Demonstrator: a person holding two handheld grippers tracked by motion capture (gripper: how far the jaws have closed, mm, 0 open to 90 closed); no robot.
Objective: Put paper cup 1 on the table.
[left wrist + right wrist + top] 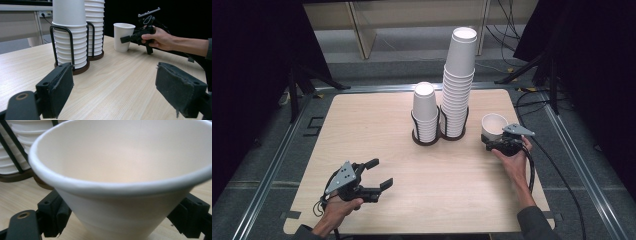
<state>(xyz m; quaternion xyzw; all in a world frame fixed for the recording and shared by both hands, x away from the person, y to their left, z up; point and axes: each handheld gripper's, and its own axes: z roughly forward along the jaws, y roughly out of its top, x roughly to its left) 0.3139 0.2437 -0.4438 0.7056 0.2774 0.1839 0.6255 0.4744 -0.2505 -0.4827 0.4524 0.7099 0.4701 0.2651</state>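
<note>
High view: a person is sitting at a light wooden table [362, 130], holding a gripper in each hand.
Left gripper [382, 172]: it is hovering low over the near left part of the table, its two jaws standing wide apart with nothing between them.
Left gripper view: the same two black pads are rising from the bottom edge, well apart, with bare tabletop showing between them.
Right gripper [493, 141]: it is reaching in from the right side of the table, its jaws sitting on either side of a single white paper cup [493, 122].
Right gripper view: the pads are lying against the cup's wall on both sides, low down, so the jaws are clamping the cup.
Paper cup: it is standing upright, mouth up, on the table's right side, just beside the tall stack [459, 75] and apart from it.
Tall stack: white cups are nesting in a black wire holder [453, 134] near the far middle of the table.
Short stack [424, 107]: more white cups are sitting in a second wire holder [426, 140], touching or nearly touching the first one on its left.
</note>
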